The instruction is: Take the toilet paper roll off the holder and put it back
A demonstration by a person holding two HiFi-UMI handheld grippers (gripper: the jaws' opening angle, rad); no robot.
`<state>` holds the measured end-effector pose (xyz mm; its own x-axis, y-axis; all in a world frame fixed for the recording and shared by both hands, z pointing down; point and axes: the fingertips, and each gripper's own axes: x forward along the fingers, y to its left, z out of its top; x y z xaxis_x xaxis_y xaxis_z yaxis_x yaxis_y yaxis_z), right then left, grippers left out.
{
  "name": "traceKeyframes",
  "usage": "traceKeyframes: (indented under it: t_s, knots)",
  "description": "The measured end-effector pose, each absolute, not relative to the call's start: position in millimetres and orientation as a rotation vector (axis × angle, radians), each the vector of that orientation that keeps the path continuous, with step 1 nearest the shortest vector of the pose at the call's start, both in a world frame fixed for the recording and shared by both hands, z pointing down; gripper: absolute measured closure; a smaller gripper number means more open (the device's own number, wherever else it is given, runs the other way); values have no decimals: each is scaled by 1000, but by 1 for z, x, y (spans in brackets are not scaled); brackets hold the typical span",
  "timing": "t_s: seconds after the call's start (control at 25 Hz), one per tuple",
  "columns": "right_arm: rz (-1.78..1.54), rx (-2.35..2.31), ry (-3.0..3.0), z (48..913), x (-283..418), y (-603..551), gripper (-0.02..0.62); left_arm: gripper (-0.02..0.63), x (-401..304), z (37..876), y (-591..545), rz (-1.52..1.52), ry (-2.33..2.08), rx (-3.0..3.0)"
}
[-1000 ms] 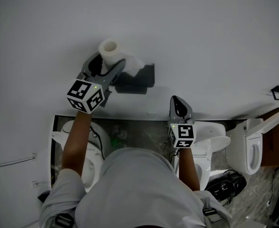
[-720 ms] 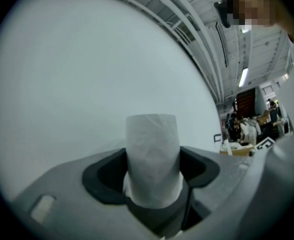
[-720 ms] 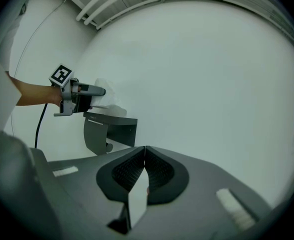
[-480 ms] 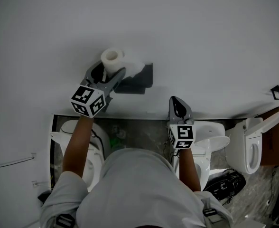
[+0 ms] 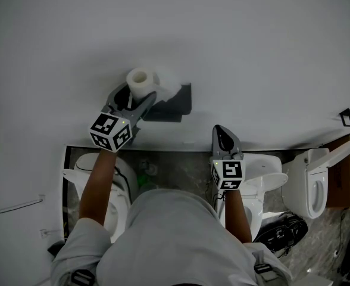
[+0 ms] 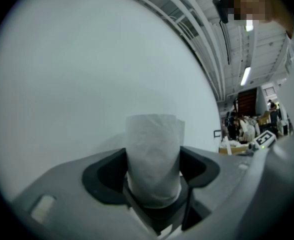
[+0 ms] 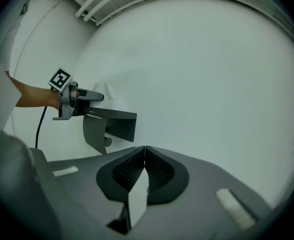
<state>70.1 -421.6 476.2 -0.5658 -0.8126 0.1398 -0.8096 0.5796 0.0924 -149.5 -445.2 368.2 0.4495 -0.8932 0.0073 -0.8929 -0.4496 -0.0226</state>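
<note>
Left hand-held gripper (image 5: 137, 94) clamps toilet paper roll (image 6: 153, 156) (jaws wide); right hand-held gripper (image 7: 145, 153) closed, empty.

- Your head view looks steeply down at the wall (image 5: 252, 40), with the holder (image 5: 174, 103) in the upper centre.
- Your left gripper view sits close to that wall.
- Your right gripper view, seemingly further back, shares the holder, left of centre.

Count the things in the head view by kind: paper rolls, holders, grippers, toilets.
toilet paper roll: 1
holder: 1
grippers: 2, left gripper, right gripper
toilets: 3, left toilet, middle toilet, right toilet
total: 7
</note>
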Motion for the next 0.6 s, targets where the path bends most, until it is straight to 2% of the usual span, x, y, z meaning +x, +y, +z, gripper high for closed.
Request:
traceKeyframes:
  t_s: [0.6]
  knots:
    - [-25, 1348, -2648, 482, 59, -428, 592, 295, -149, 373, -448, -37, 1617, -2635]
